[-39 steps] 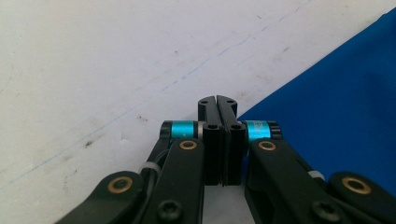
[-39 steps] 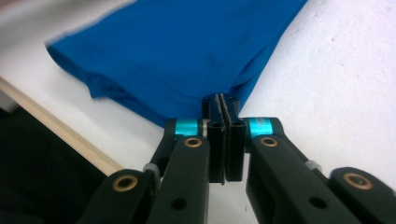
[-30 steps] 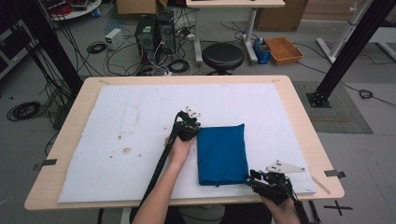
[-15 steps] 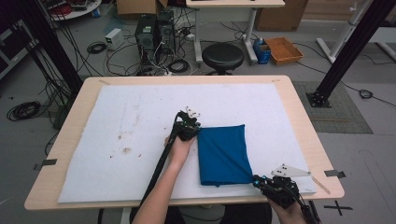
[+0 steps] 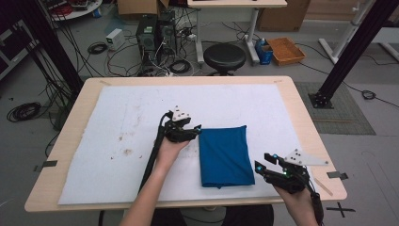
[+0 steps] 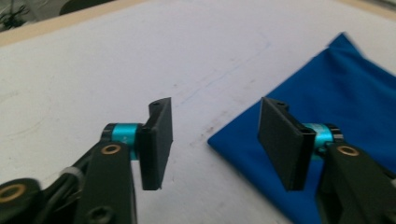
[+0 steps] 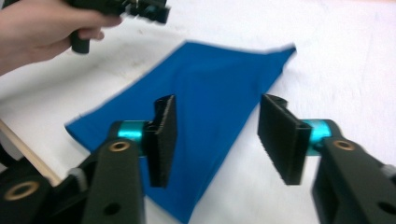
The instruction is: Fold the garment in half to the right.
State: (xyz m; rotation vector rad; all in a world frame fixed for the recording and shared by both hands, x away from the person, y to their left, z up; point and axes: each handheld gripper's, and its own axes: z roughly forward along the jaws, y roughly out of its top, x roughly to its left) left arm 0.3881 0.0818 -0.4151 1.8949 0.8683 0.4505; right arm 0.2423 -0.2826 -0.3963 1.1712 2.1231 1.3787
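Note:
A blue cloth (image 5: 223, 155) lies folded into a flat rectangle on the white mat (image 5: 117, 113), right of centre. My left gripper (image 5: 196, 128) hovers just off the cloth's far left corner, its jaws pointing at it. Its jaws have just been opening and hold nothing; in the left gripper view (image 6: 215, 140) the blue cloth (image 6: 341, 88) lies under and beyond the right jaw. My right gripper (image 5: 263, 161) hangs beside the cloth's near right corner. Its jaws have also just been opening and are empty; the right gripper view (image 7: 217, 135) looks down on the cloth (image 7: 210, 79).
The mat covers most of the wooden table (image 5: 306, 127) and has brown stains (image 5: 126, 151) at its left. Behind the table stand a black stool (image 5: 226, 55), a computer tower (image 5: 148, 35) with cables, and black frame posts (image 5: 350, 47).
Both grippers were shut at opposite corners of the cloth. Both have now opened, risen and drawn off its edges, the left one leftward and the right one rightward. The cloth lies flat.

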